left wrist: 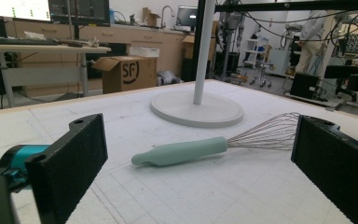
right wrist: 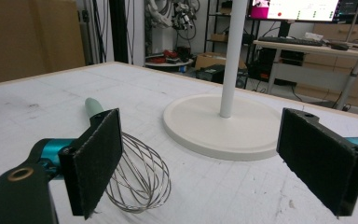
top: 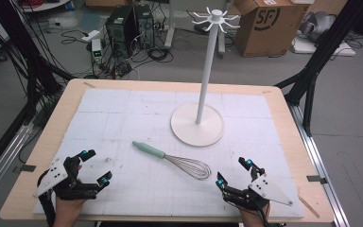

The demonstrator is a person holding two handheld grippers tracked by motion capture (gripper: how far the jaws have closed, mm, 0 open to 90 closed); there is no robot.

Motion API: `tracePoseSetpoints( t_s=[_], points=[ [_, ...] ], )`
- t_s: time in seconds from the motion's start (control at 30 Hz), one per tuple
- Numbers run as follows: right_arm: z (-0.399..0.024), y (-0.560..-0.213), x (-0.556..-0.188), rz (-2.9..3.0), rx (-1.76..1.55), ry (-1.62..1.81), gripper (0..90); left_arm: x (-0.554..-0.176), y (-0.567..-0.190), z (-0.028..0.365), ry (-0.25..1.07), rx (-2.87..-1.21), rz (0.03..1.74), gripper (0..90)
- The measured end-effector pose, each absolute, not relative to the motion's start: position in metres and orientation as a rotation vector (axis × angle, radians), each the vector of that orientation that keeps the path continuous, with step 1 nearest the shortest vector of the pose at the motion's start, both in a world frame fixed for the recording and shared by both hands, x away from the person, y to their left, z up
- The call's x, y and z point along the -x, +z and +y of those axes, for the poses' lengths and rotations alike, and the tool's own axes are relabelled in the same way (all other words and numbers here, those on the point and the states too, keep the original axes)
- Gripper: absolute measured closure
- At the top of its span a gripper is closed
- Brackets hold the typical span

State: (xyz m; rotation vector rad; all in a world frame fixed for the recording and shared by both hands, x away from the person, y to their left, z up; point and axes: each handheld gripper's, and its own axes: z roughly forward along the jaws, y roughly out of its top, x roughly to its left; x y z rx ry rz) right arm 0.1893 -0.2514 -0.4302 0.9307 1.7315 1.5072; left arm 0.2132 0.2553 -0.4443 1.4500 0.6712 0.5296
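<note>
A whisk lies flat on the white gridded mat that covers the wooden table, near the middle of the near half, with its pale green handle pointing toward the far left and its wire loops toward the near right. Just beyond it stands a white rack, a round base with a tall upright pole topped by a ring of hooks. The left gripper rests low at the near left corner of the mat, held in a hand that enters from the bottom edge, its grey plate facing up and to the left; its jaws stand wide apart and hold nothing, and they point toward the whisk. In the left gripper view the handle lies between the two black pads, well ahead of them and touching neither. The right gripper sits at the near right, mirrored, its grey plate facing up and to the right, jaws likewise spread wide and empty. In the right gripper view the wire loops show just behind the left pad, and the rack base lies ahead between the pads. Both grippers are well apart from each other, with the whisk between them.
</note>
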Motion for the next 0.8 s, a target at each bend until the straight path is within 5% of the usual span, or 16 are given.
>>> tracePoseSetpoints(
  t_s=[0.8],
  points=[
    [-0.2524, -0.43, -0.1883, 1.727, -0.93, 1.504, 13.3, -0.2154, -0.4446, 0.2538, 0.531, -1.452, 0.669, 4.0]
  ],
)
